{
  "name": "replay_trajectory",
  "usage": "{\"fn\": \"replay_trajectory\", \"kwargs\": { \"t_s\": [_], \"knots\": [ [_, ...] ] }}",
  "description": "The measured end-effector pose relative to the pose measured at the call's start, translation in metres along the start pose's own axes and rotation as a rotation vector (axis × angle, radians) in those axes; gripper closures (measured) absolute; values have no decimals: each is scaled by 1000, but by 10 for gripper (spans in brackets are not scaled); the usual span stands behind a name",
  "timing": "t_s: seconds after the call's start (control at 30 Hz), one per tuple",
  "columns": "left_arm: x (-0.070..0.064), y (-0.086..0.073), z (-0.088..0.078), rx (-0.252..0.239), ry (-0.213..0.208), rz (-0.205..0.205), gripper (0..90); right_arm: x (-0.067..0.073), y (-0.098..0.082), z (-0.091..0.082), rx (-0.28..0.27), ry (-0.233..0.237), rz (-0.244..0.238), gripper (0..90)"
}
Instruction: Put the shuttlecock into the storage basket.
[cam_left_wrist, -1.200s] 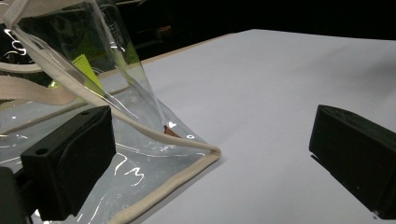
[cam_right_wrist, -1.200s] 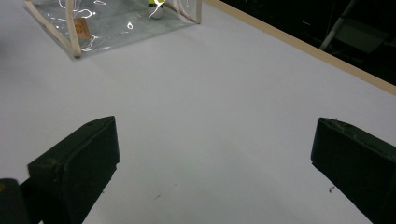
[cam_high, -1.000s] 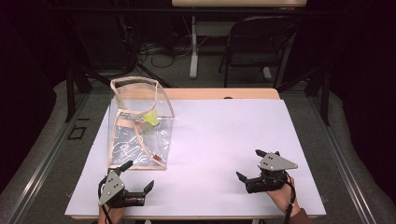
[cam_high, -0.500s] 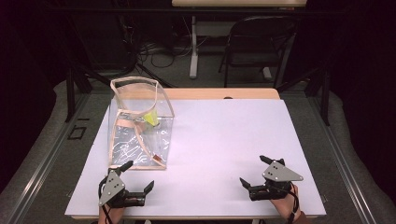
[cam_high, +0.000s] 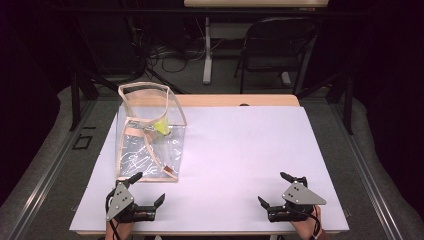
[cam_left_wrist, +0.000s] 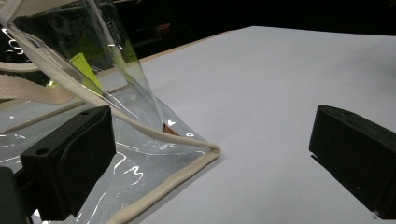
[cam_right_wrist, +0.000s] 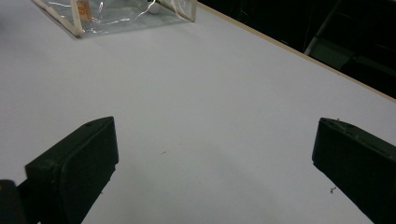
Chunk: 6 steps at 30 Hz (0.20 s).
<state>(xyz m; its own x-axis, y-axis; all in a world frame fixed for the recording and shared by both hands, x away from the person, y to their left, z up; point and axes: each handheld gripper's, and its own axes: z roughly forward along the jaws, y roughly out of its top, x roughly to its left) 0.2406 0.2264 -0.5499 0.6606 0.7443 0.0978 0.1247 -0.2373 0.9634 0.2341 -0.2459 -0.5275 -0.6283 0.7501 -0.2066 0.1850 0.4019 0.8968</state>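
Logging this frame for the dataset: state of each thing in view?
Bag: clear, upright on the table, top open, beige trim; a yellow-green item and a strap inside.
Left gripper: open, holding nothing, at the bag's near corner; whether it touches the bag is unclear.
Right gripper: open, holding nothing, over bare table, apart from the bag.
Table: white top.

The white-topped table (cam_high: 240, 150) is seen from above and in front by the high view. Low, close views are given along the jaws of each gripper. The clear plastic bag with beige trim (cam_high: 150, 140) (cam_left_wrist: 116, 154) (cam_right_wrist: 116, 14) is shared by all three.
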Motion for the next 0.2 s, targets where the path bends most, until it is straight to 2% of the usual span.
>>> {"fn": "replay_trajectory", "kwargs": {
  "t_s": [0.2],
  "knots": [
    [0, 0, 1, 3, 0, 4, 3, 0, 0, 0, -7, 3, -3, 0]
  ]
}}
